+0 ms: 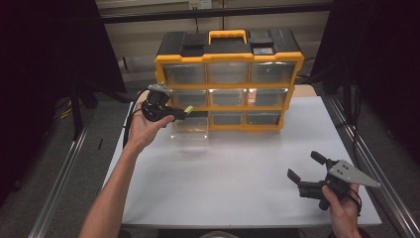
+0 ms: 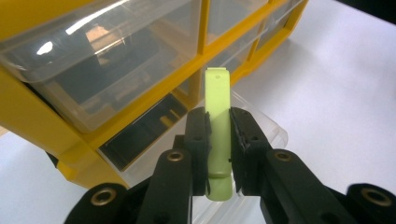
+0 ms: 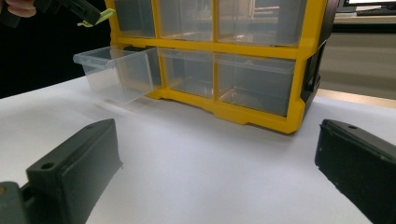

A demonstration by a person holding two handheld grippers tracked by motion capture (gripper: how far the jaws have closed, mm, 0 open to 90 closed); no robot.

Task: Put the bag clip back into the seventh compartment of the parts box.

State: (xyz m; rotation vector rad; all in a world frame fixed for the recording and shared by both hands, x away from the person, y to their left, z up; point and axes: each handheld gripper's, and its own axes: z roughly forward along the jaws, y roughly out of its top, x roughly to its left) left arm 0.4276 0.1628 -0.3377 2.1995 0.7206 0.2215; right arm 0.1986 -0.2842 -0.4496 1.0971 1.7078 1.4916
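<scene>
Left gripper view: claw (image 2: 218,135) pinching green clip (image 2: 218,126)

The left gripper (image 2: 218,154) clamps a flat, pale-green plastic strip (image 2: 218,126) between its two black jaws, the strip standing upright with a small hole near its top end. Just behind it stands a yellow-framed plastic organiser cabinet (image 2: 56,126) with clear drawers — its bottom clear plastic drawer (image 2: 261,123) pulled out beneath the strip. The cabinet rests on a white table surface (image 2: 336,84) — bare at right.
</scene>
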